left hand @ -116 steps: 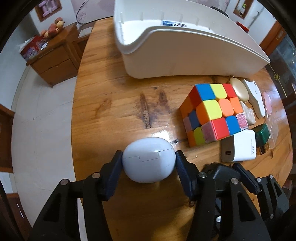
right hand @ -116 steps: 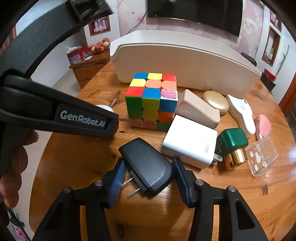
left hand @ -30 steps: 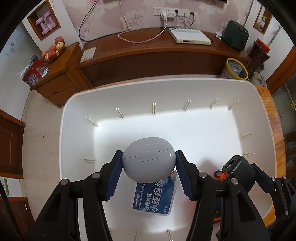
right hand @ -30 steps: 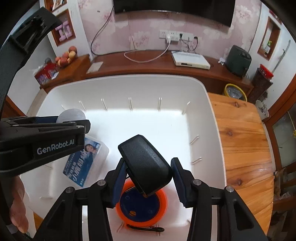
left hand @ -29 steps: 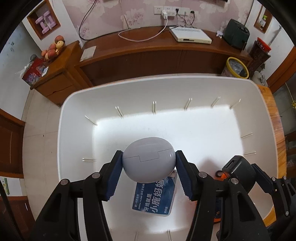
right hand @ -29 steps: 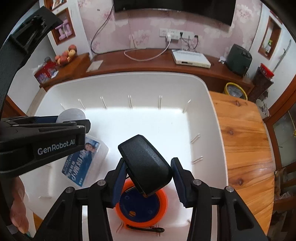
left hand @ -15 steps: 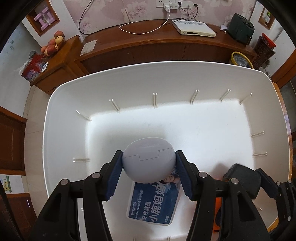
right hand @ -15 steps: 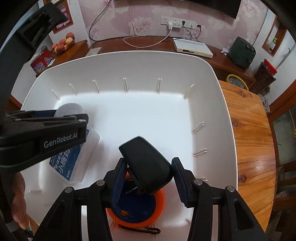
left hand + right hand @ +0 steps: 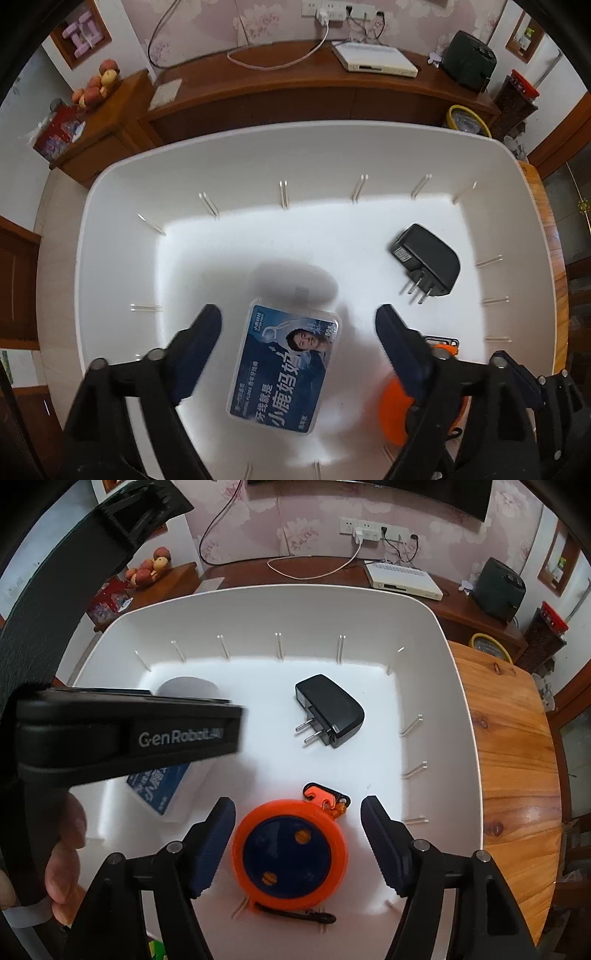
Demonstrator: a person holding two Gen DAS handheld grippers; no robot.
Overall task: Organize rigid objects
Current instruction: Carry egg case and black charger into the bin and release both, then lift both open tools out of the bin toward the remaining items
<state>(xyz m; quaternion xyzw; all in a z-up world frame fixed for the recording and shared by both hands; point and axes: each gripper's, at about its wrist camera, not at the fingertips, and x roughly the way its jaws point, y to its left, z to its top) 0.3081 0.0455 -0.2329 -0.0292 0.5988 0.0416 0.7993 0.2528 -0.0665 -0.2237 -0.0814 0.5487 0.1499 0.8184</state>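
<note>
Both grippers hover over the big white bin. My left gripper is open and empty. The white earbud case is a blur just beyond the fingers, above a blue floss box; it shows partly behind the left gripper in the right wrist view. My right gripper is open and empty. The black plug adapter lies on the bin floor, prongs toward me.
An orange and blue round reel lies in the bin under my right gripper. The left gripper body crosses the left side of the right wrist view. The wooden table runs right of the bin. A wooden sideboard stands behind.
Both grippers have opened. The white earbud case has left the left gripper and the black plug adapter has left the right gripper; the adapter now lies on the bin floor.
</note>
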